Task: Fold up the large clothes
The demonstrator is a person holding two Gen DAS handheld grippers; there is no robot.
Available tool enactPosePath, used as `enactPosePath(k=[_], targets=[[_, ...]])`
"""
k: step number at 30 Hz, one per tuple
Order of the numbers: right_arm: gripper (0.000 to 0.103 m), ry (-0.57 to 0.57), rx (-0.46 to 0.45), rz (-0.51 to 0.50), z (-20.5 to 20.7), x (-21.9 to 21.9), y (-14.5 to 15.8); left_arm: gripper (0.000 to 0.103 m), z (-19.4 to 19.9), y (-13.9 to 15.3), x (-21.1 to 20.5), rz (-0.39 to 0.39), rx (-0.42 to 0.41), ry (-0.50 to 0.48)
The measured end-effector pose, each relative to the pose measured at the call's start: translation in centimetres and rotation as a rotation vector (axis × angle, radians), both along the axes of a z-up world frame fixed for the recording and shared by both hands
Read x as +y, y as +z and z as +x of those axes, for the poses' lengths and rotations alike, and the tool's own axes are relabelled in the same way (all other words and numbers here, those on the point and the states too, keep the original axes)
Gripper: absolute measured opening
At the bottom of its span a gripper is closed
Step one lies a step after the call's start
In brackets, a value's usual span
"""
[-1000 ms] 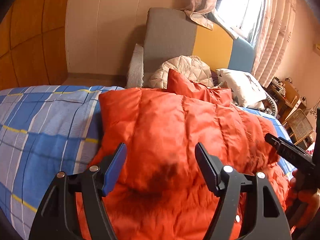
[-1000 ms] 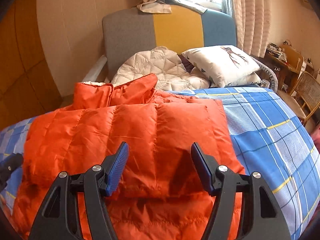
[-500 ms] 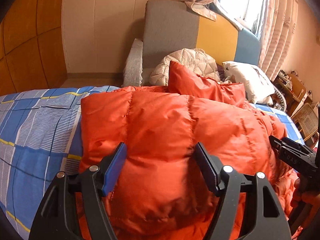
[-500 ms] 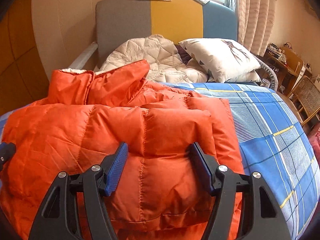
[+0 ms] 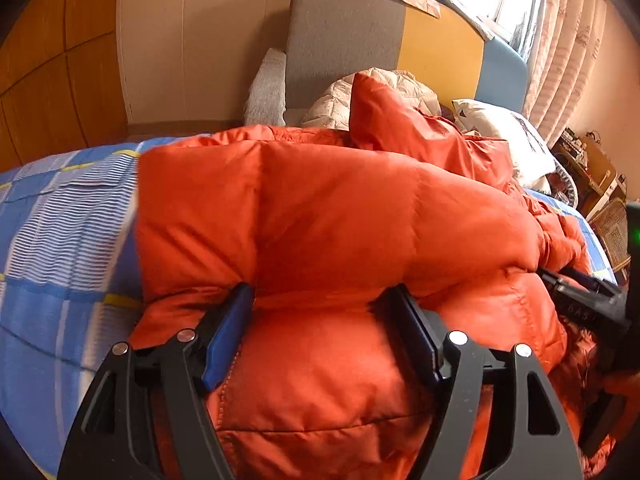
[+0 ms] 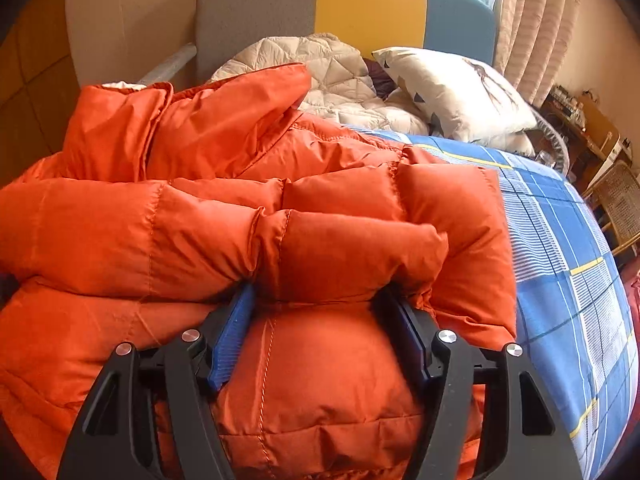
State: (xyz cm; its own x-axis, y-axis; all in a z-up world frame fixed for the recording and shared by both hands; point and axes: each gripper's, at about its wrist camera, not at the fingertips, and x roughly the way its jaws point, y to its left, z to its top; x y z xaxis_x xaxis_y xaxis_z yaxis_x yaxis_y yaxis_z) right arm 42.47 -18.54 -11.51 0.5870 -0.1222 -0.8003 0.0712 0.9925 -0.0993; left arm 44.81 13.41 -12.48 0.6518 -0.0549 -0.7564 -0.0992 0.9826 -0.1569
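Observation:
An orange puffer jacket (image 5: 340,216) lies folded across a blue plaid bed; it also fills the right wrist view (image 6: 200,220). My left gripper (image 5: 322,300) is open, its fingers pushed under the jacket's puffy folded roll, fabric bulging between them. My right gripper (image 6: 316,296) is open in the same way near the jacket's right edge. The right gripper's tip also shows in the left wrist view (image 5: 580,300). The fingertips of both grippers are hidden by fabric.
The blue plaid bedsheet (image 5: 60,240) extends left, and right (image 6: 568,280) in the right wrist view. A cream quilt (image 6: 328,68) and white pillow (image 6: 452,88) lie against the grey-yellow-blue headboard (image 6: 360,4). Wicker chair (image 6: 620,204) and desk stand at right.
Both grippers have moved forward and down into the jacket; the puffy folded layer now bulges over the fingertips, which stood clear above the jacket a second ago.

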Motion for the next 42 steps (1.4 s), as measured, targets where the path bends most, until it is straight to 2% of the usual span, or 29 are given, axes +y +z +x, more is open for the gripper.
enactPosePath(k=[1,3,7,13,16,20,22,26,27,28,29,30,31,32,35,42], targets=[[0.073,0.000,-0.002,0.031,-0.4,-0.4,0.7,0.079,-1.1,0.7,0.3,-0.007,-0.012,0.005],[0.079,-0.002,-0.024,0.071,-2.0,-1.3,2.2,0.082,-3.2,1.6,0.8,-0.010,-0.027,0.016],[0.079,0.009,-0.017,0.102,-6.1,-3.0,3.7,0.082,-8.7,2.3,2.3,-0.032,-0.025,0.022],[0.079,0.036,0.054,0.053,-14.0,-6.8,4.2,0.081,-18.1,2.0,4.9,-0.064,-0.012,0.025],[0.079,0.025,0.093,0.048,-17.9,-9.5,3.8,0.080,-22.4,1.6,6.5,-0.110,-0.002,0.037],[0.079,-0.013,0.144,0.099,-22.7,-12.8,2.5,0.072,-27.2,0.4,7.9,-0.182,0.016,0.056],[0.079,-0.022,0.159,0.145,-24.8,-13.6,1.7,0.062,-29.2,-0.5,8.1,-0.243,0.033,0.059],[0.063,-0.014,0.177,0.273,-28.4,-14.4,0.4,0.054,-31.6,-1.9,7.5,-0.305,0.051,0.050],[0.060,-0.009,0.179,0.306,-28.9,-14.6,0.1,0.050,-32.1,-2.0,7.0,-0.316,0.048,0.037],[0.054,-0.004,0.179,0.331,-29.5,-14.7,-0.1,0.041,-32.4,-2.1,6.5,-0.319,0.045,0.019],[0.045,-0.001,0.177,0.345,-29.8,-14.6,-0.3,0.037,-32.6,-2.1,6.1,-0.304,0.042,0.014],[0.038,0.007,0.172,0.363,-30.1,-14.5,-0.3,0.025,-32.9,-2.0,5.9,-0.285,0.035,0.002],[0.026,0.016,0.163,0.375,-30.5,-14.3,-0.3,0.013,-33.1,-2.0,5.7,-0.284,0.028,-0.014],[0.018,0.024,0.154,0.377,-30.8,-14.1,0.1,0.011,-33.3,-1.6,5.5,-0.285,0.014,-0.021],[0.012,0.062,0.123,0.353,-31.5,-13.3,1.8,0.008,-34.1,0.2,5.1,-0.256,-0.028,-0.057],[0.011,0.201,0.041,0.322,-34.6,-11.8,6.6,0.007,-38.5,4.1,6.2,-0.270,-0.091,-0.117]])
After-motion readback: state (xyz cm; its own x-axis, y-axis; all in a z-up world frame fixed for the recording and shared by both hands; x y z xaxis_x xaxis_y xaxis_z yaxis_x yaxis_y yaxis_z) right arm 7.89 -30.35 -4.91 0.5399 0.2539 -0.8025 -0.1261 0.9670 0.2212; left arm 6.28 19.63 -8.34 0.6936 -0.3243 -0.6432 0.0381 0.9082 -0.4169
